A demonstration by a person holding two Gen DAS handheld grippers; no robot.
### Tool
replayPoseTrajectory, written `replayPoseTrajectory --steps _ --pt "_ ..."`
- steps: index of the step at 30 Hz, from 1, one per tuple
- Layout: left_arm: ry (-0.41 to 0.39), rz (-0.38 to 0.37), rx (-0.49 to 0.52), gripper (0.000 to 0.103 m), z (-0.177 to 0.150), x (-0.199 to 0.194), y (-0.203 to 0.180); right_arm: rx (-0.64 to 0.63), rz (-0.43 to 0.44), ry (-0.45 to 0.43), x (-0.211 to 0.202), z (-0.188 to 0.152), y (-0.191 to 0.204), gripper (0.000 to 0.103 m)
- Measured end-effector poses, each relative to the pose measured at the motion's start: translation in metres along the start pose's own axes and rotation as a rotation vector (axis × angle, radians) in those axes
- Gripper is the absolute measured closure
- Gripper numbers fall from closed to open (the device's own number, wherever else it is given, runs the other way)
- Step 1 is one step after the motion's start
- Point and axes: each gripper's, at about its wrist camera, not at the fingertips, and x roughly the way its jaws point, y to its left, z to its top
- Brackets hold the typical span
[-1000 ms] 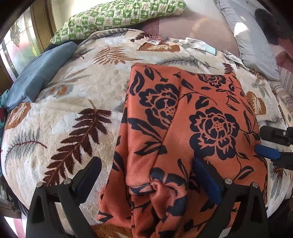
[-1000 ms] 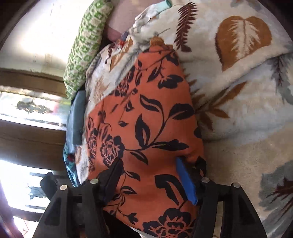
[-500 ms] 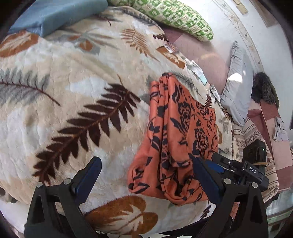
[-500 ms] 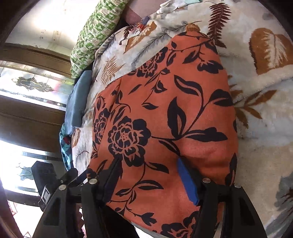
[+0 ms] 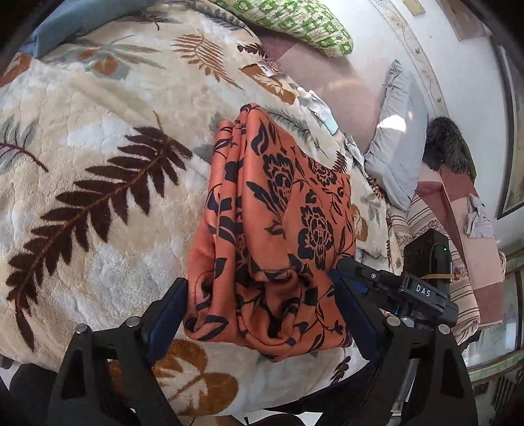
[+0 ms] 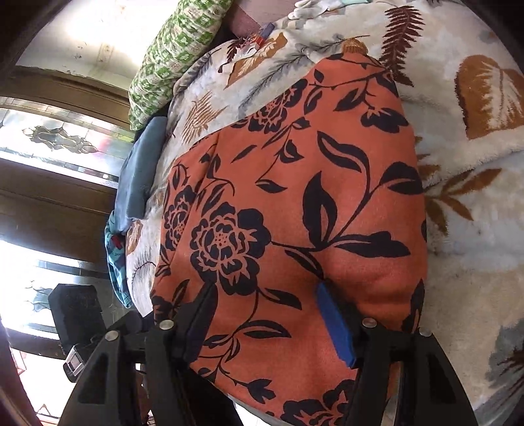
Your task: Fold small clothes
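An orange garment with black flowers (image 5: 278, 229) lies folded in a long bundle on the leaf-print blanket (image 5: 98, 147); it fills the right wrist view (image 6: 294, 196). My left gripper (image 5: 262, 311) is open, its fingers on either side of the bundle's near end. My right gripper (image 6: 265, 314) is open, its fingers pressed against the cloth's near edge, nothing clamped. The right gripper's body (image 5: 393, 285) shows at the bundle's right side in the left wrist view.
A green patterned pillow (image 5: 294, 23) and a grey pillow (image 5: 396, 157) lie at the far side. A blue cloth (image 5: 82, 19) lies at the far left. The bed's edge (image 5: 294, 393) runs just below the bundle.
The left gripper swung left, then closed in on the bundle's near end, which now sits between its fingers. The right gripper stayed at the cloth's edge, tilting a little.
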Motion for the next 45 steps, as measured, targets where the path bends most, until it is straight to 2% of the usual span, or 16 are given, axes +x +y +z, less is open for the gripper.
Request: replayPoseTrajectory --steps 3,12,13,15,18,20,22,26,28,30,32,35,38,43,44,45 --pt "0.017 0.005 -0.047 0.013 0.0 0.005 0.009 -0.005 0.005 0.0 -0.001 0.0 -0.001 0.036" --pt "0.056 0.067 0.045 0.007 0.0 0.026 -0.005 -0.008 0.015 0.0 -0.003 0.0 -0.005 0.036" --pt "0.048 0.077 0.054 0.011 -0.001 0.026 -0.005 -0.008 0.016 0.0 -0.003 0.0 -0.005 0.036" --pt "0.049 0.157 0.082 0.062 -0.001 0.025 -0.003 -0.007 0.017 -0.001 -0.004 0.0 -0.005 0.036" --pt "0.051 0.104 -0.038 0.07 -0.002 0.021 0.023 -0.013 0.012 0.003 -0.004 0.0 -0.002 0.036" --pt "0.061 -0.03 -0.213 0.072 -0.007 0.023 0.053 -0.024 0.004 0.004 -0.004 -0.001 0.0 0.036" --pt "0.063 -0.088 -0.256 0.072 -0.008 0.023 0.063 -0.033 -0.003 0.004 -0.003 -0.001 0.001 0.036" --pt "0.05 0.046 -0.052 0.067 -0.003 0.012 0.023 -0.031 0.0 0.01 -0.003 0.001 0.0 0.036" --pt "0.031 0.051 0.007 0.051 0.003 0.002 0.006 -0.027 0.012 0.009 -0.003 0.001 -0.002 0.036" --pt "-0.027 0.023 0.035 0.023 0.011 -0.011 -0.005 -0.026 0.026 0.008 -0.003 0.001 -0.004 0.036" --pt "-0.119 0.013 0.059 0.012 0.023 -0.025 -0.007 -0.027 0.039 0.012 -0.003 0.001 -0.006 0.036" --pt "-0.105 0.059 0.047 0.009 0.053 -0.009 -0.001 -0.026 0.057 0.02 -0.003 0.003 -0.009 0.036" --pt "-0.006 0.003 0.005 0.009 0.077 0.031 0.004 -0.028 0.069 0.023 -0.003 0.004 -0.011 0.036" --pt "0.061 -0.059 -0.041 0.011 0.088 0.073 0.011 -0.031 0.088 0.023 -0.005 0.004 -0.016 0.036" --pt "0.047 -0.065 -0.043 0.019 0.088 0.072 0.01 -0.031 0.092 0.025 -0.005 0.004 -0.018 0.036" --pt "0.043 -0.059 -0.037 0.058 0.089 0.071 0.007 -0.031 0.095 0.025 -0.006 0.004 -0.018 0.036"
